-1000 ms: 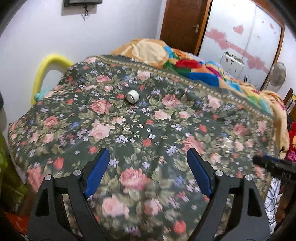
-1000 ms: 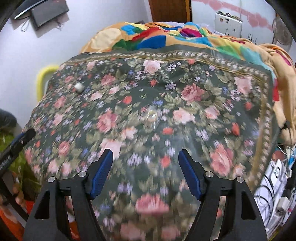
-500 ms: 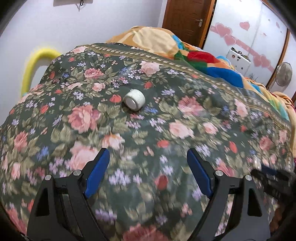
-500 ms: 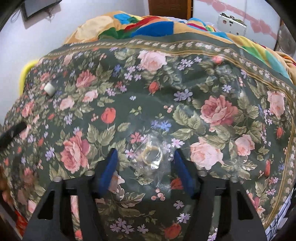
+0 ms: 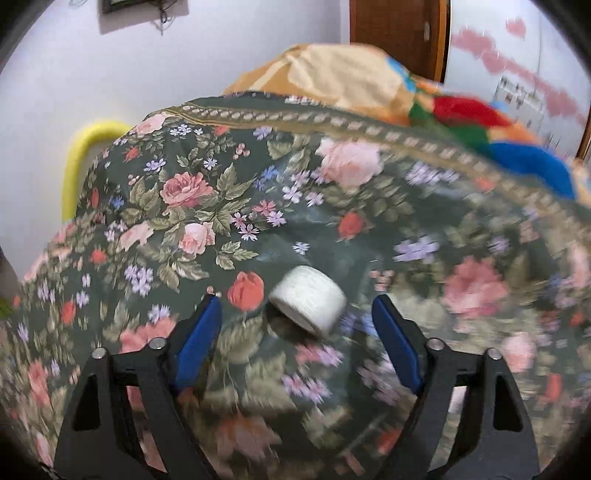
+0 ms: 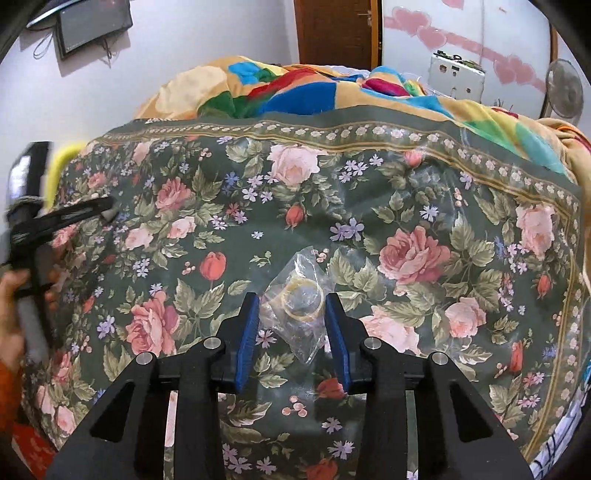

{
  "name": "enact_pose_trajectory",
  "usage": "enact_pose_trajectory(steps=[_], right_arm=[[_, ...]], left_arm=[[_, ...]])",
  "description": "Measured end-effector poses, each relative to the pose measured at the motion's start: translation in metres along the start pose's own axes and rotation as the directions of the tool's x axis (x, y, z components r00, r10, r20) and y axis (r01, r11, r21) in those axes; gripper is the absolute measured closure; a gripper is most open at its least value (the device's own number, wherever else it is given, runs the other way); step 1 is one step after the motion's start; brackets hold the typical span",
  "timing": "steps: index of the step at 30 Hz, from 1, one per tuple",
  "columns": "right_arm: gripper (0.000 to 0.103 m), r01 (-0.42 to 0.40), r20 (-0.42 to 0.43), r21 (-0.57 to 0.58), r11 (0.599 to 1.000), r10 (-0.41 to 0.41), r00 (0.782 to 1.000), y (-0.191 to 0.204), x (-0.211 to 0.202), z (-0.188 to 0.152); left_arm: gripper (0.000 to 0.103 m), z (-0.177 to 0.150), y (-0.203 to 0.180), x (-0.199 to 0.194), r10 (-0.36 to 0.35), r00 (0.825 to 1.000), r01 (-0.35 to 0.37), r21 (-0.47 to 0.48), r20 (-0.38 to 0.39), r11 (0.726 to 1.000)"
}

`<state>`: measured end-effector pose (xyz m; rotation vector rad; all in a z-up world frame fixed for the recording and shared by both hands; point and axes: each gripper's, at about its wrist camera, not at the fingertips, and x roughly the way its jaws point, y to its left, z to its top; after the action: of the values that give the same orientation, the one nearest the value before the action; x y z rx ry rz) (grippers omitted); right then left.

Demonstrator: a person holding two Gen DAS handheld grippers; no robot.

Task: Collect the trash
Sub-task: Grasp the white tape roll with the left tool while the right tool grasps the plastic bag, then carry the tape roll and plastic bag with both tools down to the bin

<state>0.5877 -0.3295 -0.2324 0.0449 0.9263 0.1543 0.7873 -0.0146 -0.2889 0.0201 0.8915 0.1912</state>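
Right tongs [image 6: 291,317] astride wrapper [image 6: 301,301] (closing)

Floral bedspread [image 6: 424,206], colourful quilt [image 6: 303,86], wooden door [image 6: 336,31], fan [image 6: 564,88]

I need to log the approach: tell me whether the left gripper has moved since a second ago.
Yes. The left gripper has come forward and down across the floral bedspread: the white tape roll, earlier far ahead, now lies between its closing jaws, untouched.

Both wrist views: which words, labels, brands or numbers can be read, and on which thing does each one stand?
None can be read.
White tape roll: no print shows.
Clear plastic bag: no print shows.
White box by the wardrobe: any marks are too small to read.
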Motion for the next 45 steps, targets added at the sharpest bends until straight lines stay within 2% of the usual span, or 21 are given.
enact_pose_trajectory(steps=[1, 2, 3, 4, 8, 14, 20, 24, 27, 35, 40, 45], right_arm=[[0.070, -0.006, 0.000, 0.002, 1.000, 0.006, 1.000, -0.003, -0.001, -0.002], [0.070, -0.006, 0.001, -0.001, 1.000, 0.006, 1.000, -0.003, -0.001, -0.003], [0.070, -0.003, 0.001, -0.003, 1.000, 0.003, 1.000, -0.003, -0.001, -0.004], [0.070, 0.000, 0.002, -0.007, 1.000, 0.000, 1.000, -0.006, -0.003, -0.006], [0.070, 0.024, 0.001, -0.021, 0.999, -0.024, 1.000, 0.001, 0.004, -0.007], [0.070, 0.022, -0.005, -0.015, 1.000, -0.022, 1.000, 0.005, -0.017, -0.010], [0.070, 0.007, 0.021, -0.017, 1.000, -0.006, 1.000, 0.018, -0.069, -0.011], [0.070, -0.032, 0.024, -0.008, 0.999, 0.033, 0.999, 0.029, -0.105, -0.013], [0.070, -0.030, 0.052, -0.046, 0.999, 0.032, 0.998, 0.045, -0.141, -0.018], [0.070, -0.076, 0.129, -0.131, 0.988, 0.093, 0.987, 0.090, -0.235, -0.035], [0.070, -0.119, 0.150, -0.193, 0.974, 0.150, 0.977, 0.130, -0.277, -0.056], [0.070, -0.170, 0.146, -0.260, 0.951, 0.212, 0.966, 0.172, -0.297, -0.080]], left_arm=[[0.036, 0.000, -0.002, 0.007, 0.015, 1.000, -0.014, 0.017, -0.009, 1.000], [0.038, 0.000, -0.004, 0.011, 0.015, 1.000, -0.014, 0.027, -0.019, 1.000], [0.058, 0.001, -0.003, 0.010, 0.002, 1.000, -0.001, 0.028, -0.008, 1.000], [0.063, 0.002, -0.003, 0.005, -0.005, 1.000, 0.005, 0.030, 0.019, 1.000], [0.063, -0.003, -0.006, -0.012, -0.012, 0.999, 0.009, 0.067, 0.050, 0.998], [0.063, -0.022, 0.000, -0.068, -0.132, 0.991, 0.130, 0.068, 0.025, 0.989], [0.063, -0.049, 0.001, -0.163, -0.214, 0.977, 0.213, 0.101, 0.000, 0.972], [0.063, -0.077, 0.002, -0.237, -0.241, 0.970, 0.238, 0.122, 0.012, 0.964], [0.063, -0.098, 0.008, -0.287, -0.264, 0.964, 0.261, 0.116, 0.010, 0.958], [0.063, -0.146, 0.046, -0.397, -0.264, 0.961, 0.258, 0.076, 0.082, 0.963], [0.063, -0.168, 0.085, -0.443, -0.233, 0.964, 0.231, 0.031, 0.129, 0.972], [0.063, -0.203, 0.128, -0.475, -0.191, 0.970, 0.196, -0.018, 0.152, 0.981]])
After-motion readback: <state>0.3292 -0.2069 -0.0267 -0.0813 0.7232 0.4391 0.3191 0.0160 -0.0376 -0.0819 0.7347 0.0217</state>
